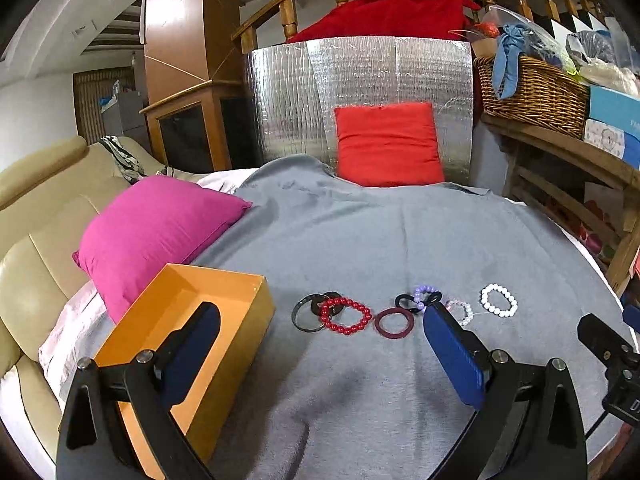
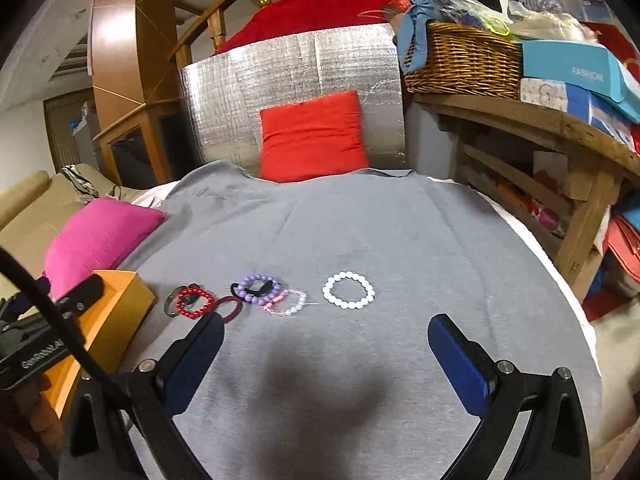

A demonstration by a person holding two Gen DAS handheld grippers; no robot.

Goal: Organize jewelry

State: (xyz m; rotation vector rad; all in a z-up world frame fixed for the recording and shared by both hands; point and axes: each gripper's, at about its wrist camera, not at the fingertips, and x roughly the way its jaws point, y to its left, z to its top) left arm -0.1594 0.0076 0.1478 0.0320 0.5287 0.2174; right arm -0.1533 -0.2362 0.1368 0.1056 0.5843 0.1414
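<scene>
Several bracelets lie in a row on the grey cloth: a dark metal bangle, a red bead bracelet, a maroon ring, a purple bead bracelet with a black hair tie, a clear pink bead bracelet and a white bead bracelet. An open orange box sits to their left. My left gripper hangs open just before the row, its left finger over the box. My right gripper is open too, short of the white bracelet, holding nothing.
A magenta cushion lies behind the box, a red cushion against a silver foil panel at the back. A wooden shelf with a wicker basket and boxes stands right. A beige sofa is at the left.
</scene>
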